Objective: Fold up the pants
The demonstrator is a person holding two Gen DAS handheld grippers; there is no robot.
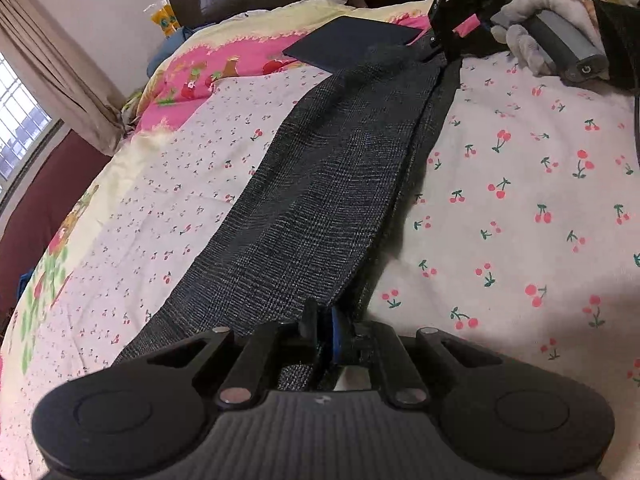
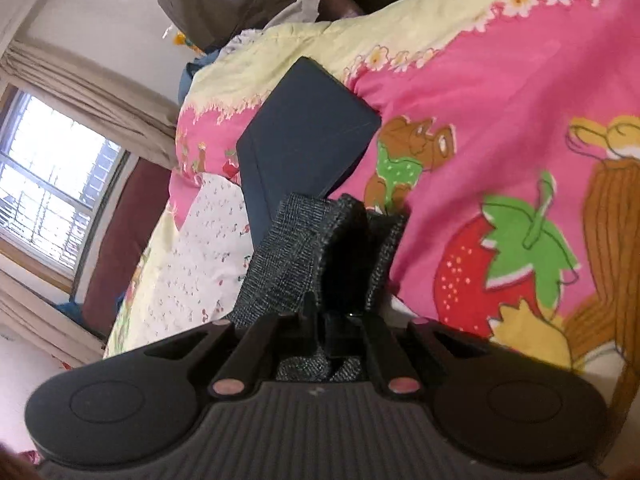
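The pants, soft, limp woven cloth stretched flat along the bed, are clamped at opposite ends by the left gripper and right gripper; grip layered edges.

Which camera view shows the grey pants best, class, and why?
The left wrist view: there the pants stretch in a long band across the bedspread, from the left gripper to the right gripper, both clamped on them. The right wrist view shows only the bunched end pinched in that gripper.
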